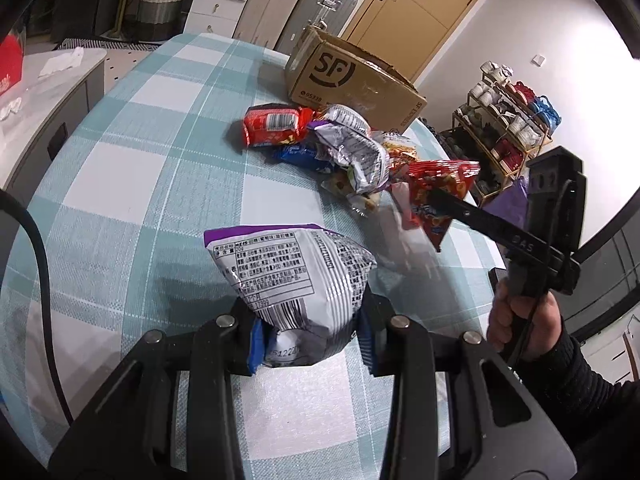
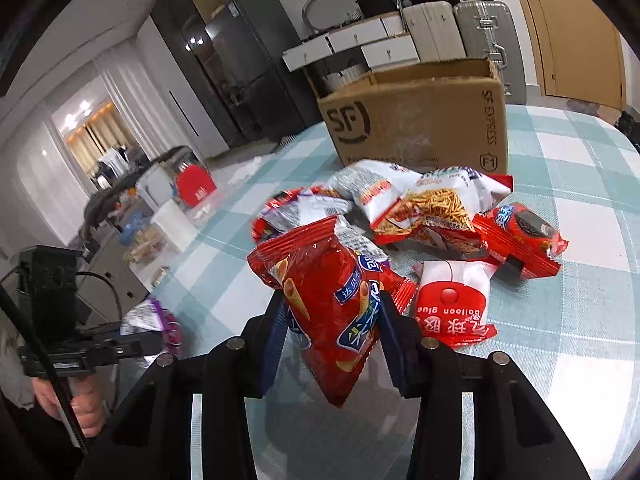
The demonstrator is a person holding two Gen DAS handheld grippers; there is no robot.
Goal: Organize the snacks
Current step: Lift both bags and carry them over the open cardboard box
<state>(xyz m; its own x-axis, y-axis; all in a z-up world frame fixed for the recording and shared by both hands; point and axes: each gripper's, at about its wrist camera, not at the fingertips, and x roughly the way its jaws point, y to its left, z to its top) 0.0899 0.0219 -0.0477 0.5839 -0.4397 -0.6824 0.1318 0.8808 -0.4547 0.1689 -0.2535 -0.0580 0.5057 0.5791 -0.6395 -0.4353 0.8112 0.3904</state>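
Note:
My left gripper is shut on a silver and purple snack bag, held above the checked tablecloth. My right gripper is shut on a red snack bag; it also shows in the left wrist view, lifted off the table. A pile of snack packets lies in front of the open SF cardboard box; the pile and box also show in the left wrist view. The left gripper with its bag shows at the left of the right wrist view.
A red and white "balloon glue" packet lies right of my right gripper. A shoe rack stands beyond the table's right edge. A side counter with jars and a red box stands to the left. Suitcases and drawers stand behind the box.

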